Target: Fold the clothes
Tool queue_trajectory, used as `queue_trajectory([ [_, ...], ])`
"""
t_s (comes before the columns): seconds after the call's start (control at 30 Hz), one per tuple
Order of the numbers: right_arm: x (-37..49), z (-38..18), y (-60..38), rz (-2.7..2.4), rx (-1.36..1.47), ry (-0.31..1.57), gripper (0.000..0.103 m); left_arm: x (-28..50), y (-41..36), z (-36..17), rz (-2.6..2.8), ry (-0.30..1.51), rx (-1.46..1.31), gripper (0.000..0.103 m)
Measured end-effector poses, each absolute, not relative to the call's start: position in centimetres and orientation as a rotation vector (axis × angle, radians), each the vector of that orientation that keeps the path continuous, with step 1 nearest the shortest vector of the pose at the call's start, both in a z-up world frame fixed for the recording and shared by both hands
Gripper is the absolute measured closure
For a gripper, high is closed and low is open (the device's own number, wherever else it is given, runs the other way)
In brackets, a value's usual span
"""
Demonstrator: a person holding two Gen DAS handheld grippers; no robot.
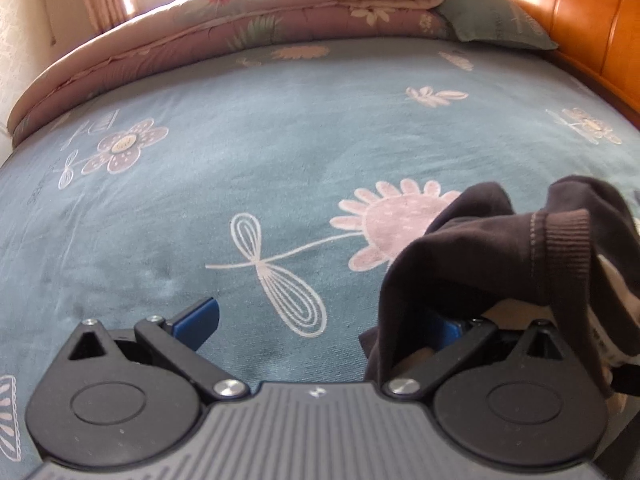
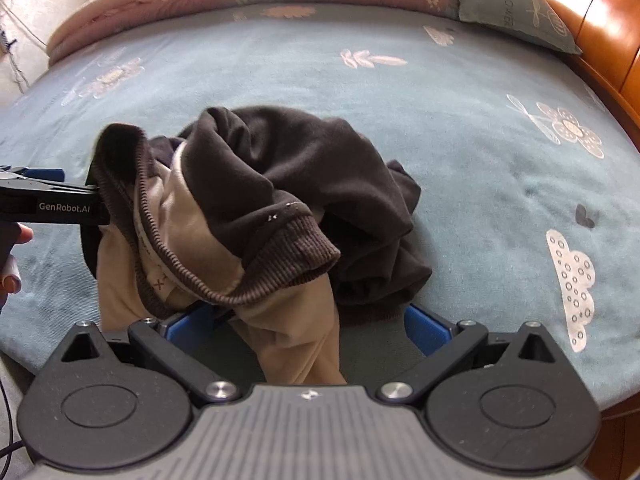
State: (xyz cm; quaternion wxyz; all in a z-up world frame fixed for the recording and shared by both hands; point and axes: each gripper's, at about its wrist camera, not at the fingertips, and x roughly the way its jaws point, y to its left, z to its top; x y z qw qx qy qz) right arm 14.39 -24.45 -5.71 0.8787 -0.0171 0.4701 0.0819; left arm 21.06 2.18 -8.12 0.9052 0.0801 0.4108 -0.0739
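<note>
A crumpled dark brown garment (image 2: 304,168) with a beige lining (image 2: 188,216) and ribbed cuffs lies on the blue flowered bed sheet (image 2: 480,140). My right gripper (image 2: 304,320) is open just in front of it, with beige cloth hanging over its left blue finger (image 2: 188,324). In the left wrist view the same garment (image 1: 500,248) drapes over the right finger of my open left gripper (image 1: 320,316), and its left finger (image 1: 196,322) is bare. From the right wrist view, a ribbed hem is hooked over the tip of the left gripper's black body (image 2: 48,204).
A folded pink quilt (image 1: 240,28) lies along the far side of the bed, and a green pillow (image 1: 492,20) rests against the orange wooden headboard (image 1: 592,20). A person's hand (image 2: 12,248) holds the left gripper. The bed's near edge runs below the right gripper.
</note>
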Motion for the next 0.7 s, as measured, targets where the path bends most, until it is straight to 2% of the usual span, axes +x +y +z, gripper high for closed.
queue_trajectory([
  [0.6,9.1,-3.2,-24.7,0.470,-0.192,0.814,0.000,16.7,1.6,-4.7,-0.552,0.661,0.283,0.001],
  [0.7,8.6,-3.2,-24.5,0.457,-0.252,0.792,0.003,16.8,1.2,-4.3,-0.577,0.651,0.300,0.003],
])
